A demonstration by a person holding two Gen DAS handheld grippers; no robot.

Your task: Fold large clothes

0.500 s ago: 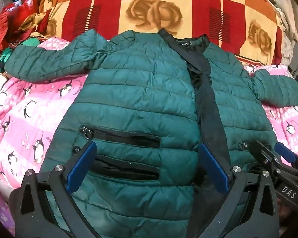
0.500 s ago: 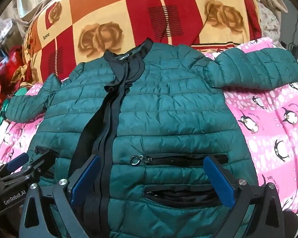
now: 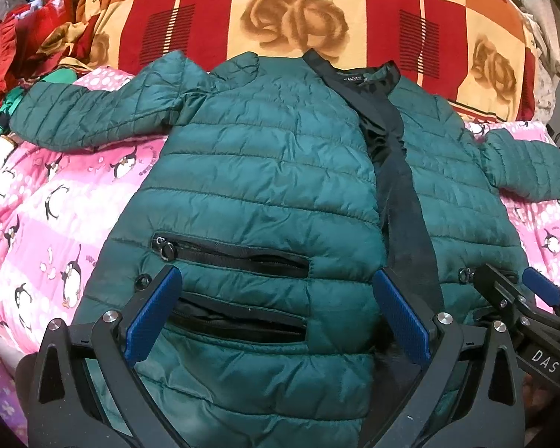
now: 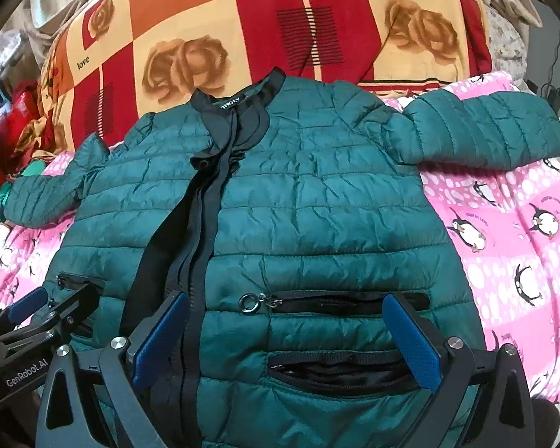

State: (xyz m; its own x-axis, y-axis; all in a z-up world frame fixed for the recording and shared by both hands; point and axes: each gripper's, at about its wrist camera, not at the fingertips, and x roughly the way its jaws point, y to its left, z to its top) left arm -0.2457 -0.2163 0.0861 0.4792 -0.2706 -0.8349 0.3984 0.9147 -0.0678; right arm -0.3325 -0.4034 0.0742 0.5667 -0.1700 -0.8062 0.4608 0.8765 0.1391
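The jacket (image 3: 265, 186) lies front-up on the sheet (image 3: 56, 201), sleeves out to both sides — collar toward the blanket (image 3: 295, 18) behind, hem at the near edge.

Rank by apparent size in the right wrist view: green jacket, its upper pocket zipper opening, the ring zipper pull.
1. green jacket, fills most of the frame
2. upper pocket zipper opening
3. ring zipper pull, smallest

No ties; all lie on the same garment, so nearness barely matters.
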